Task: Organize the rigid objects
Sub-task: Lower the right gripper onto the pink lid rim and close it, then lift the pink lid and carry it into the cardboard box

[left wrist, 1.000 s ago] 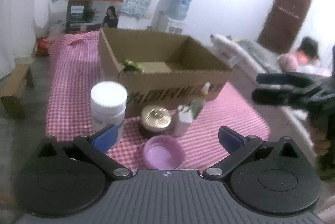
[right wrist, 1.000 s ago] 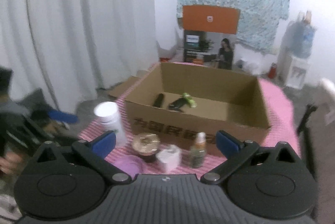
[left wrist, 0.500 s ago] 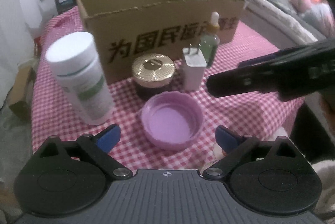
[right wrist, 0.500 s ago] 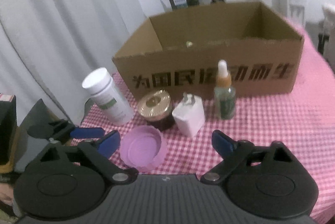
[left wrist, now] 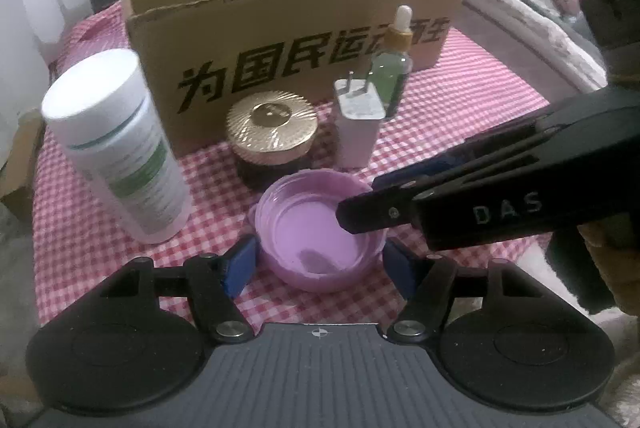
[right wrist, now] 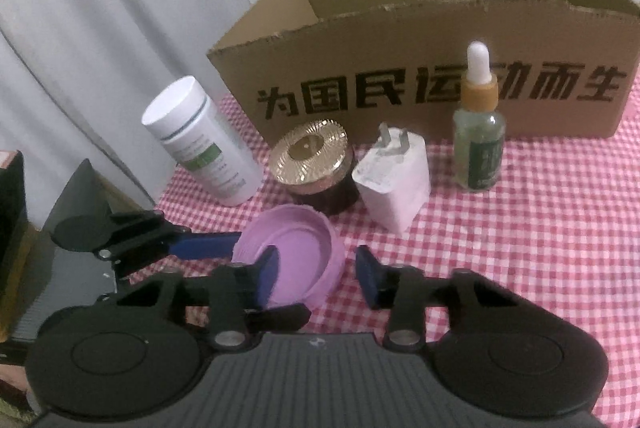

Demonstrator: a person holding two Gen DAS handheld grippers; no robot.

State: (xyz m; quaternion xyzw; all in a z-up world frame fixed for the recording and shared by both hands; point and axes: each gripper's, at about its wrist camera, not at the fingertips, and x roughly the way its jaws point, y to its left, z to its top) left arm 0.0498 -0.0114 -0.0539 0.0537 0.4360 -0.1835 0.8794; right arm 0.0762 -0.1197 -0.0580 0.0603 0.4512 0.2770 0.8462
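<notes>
A: Left wrist view: our left gripper [left wrist: 318,264] has been closing, pads flanking the ribbed purple plastic lid [left wrist: 318,228] on the checked cloth [left wrist: 80,228], not pressing.

B: Right wrist view: our right gripper [right wrist: 316,270] has been narrowing astride its rim [right wrist: 334,248], no contact yet. Two grips could flip it.

We cannot see inside the box [right wrist: 460,27]; its near wall hides the contents. The dropper bottle [left wrist: 394,67] covers part of the box's lettering. In the left wrist view the right hand-held gripper [left wrist: 360,211] hides part of the purple lid [left wrist: 316,240], and its handle runs off the frame.
</notes>
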